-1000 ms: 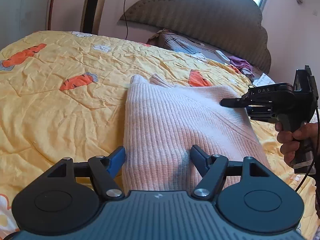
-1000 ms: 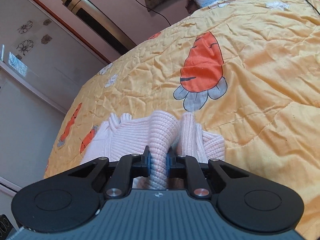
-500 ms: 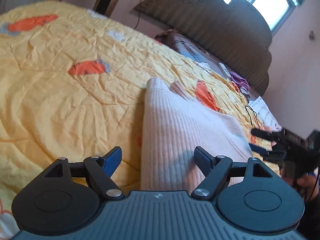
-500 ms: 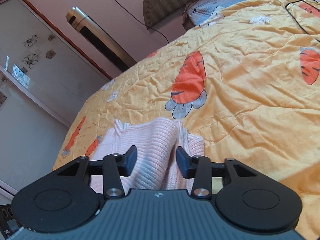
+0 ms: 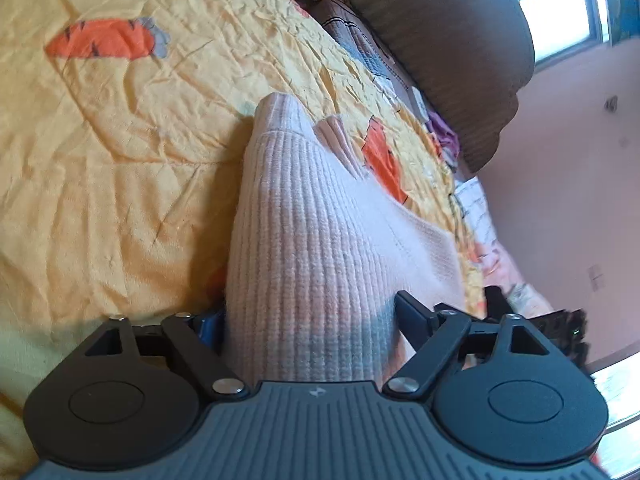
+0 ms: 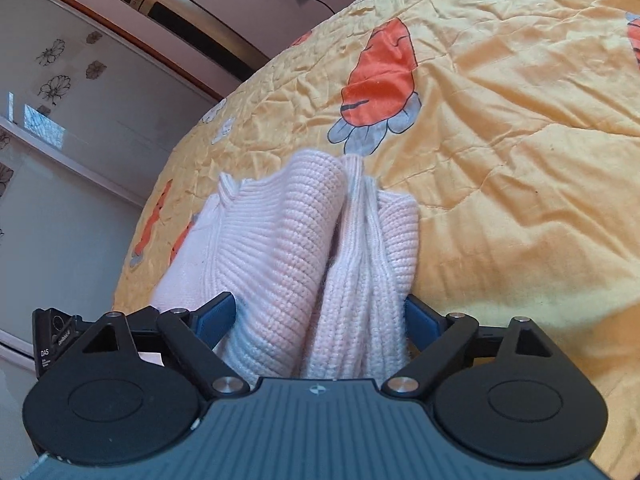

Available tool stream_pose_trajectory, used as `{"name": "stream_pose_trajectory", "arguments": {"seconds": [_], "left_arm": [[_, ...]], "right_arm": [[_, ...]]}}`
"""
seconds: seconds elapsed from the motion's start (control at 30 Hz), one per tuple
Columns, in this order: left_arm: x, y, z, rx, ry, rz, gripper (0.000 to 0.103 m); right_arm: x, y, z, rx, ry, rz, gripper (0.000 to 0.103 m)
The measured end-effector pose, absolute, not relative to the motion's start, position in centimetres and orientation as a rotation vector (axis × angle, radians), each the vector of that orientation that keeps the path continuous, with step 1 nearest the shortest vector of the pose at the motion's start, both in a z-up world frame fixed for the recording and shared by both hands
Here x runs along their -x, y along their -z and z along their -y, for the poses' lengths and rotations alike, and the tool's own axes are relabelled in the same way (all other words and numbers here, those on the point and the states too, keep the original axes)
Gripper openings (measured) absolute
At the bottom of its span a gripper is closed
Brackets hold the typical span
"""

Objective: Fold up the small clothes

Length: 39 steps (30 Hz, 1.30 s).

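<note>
- Presently, the pink knit garment [image 5: 312, 264] is seen running lengthwise from lower centre to mid-frame, between the spread jaws of the left gripper [image 5: 308, 322].
- The right gripper [image 6: 320, 316], just opened wide, is found straddling the garment's other end, unpressed.

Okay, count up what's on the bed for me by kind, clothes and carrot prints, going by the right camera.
Pink knitted sweater: 1
Orange carrot prints showing on the yellow bedspread: 4, the whole one, two partly hidden beside the sweater, and one cut off at the right edge
Total: 5
</note>
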<state>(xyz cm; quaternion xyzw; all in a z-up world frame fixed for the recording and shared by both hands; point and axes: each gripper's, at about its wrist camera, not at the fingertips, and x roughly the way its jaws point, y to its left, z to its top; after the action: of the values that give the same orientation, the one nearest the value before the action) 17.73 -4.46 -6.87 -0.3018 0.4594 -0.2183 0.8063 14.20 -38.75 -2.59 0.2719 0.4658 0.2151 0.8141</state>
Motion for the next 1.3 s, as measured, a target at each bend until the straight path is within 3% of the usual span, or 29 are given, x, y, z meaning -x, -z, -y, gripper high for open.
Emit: {"name": "stream_pose_trajectory", "arguments": {"seconds": [0.07,0.13,0.23,0.47,0.6,0.67,0.77,0.83,0.93,1.0,1.17,1.3], "left_arm": [[-17.6,6.1,5.5,0.566,0.444,-0.972,0.067],[-17.5,5.3,5.9,0.530,0.438,-0.971,0.061],[-17.4,3.6,6.0,0.479,0.446,-0.960,0.055],[-17.8,1.2,1.4,0.444,0.381,-0.886,0.055],[-20.4,3.7,-2.2,0.509,0.293,-0.928,0.057],[-20.7,4.9,-3.1,0.568,0.314,-0.936,0.064],[-19.6,4.5,-3.4,0.562,0.319,-0.924,0.069],[-18.3,4.1,-3.8,0.569,0.314,-0.918,0.071],[-16.3,3.9,-4.0,0.569,0.319,-0.931,0.075],[-15.3,4.1,-4.0,0.578,0.321,-0.936,0.078],[-14.4,3.9,-3.9,0.607,0.328,-0.951,0.086],[-14.4,4.3,-3.8,0.579,0.348,-0.957,0.086]], "right_arm": [[-13.9,3.0,38.2,-0.566,-0.482,-0.975,0.077],[-13.4,2.9,37.8,-0.550,-0.491,-0.951,0.063],[-13.0,2.1,37.8,-0.558,-0.482,-0.923,0.051],[-13.7,-0.1,34.5,-0.586,-0.559,-0.857,0.048],[-16.9,1.0,30.9,-0.606,-0.585,-0.862,0.047],[-18.1,2.3,29.6,-0.604,-0.554,-0.867,0.048],[-18.5,3.8,29.6,-0.640,-0.513,-0.877,0.061],[-17.7,3.7,30.3,-0.642,-0.490,-0.910,0.078],[-15.4,2.8,32.4,-0.666,-0.486,-0.882,0.084],[-13.9,2.6,33.3,-0.714,-0.531,-0.883,0.094],[-11.4,2.8,29.9,-0.535,-0.568,-0.972,0.098],[-10.2,3.0,28.0,-0.396,-0.565,-0.946,0.102]]}}
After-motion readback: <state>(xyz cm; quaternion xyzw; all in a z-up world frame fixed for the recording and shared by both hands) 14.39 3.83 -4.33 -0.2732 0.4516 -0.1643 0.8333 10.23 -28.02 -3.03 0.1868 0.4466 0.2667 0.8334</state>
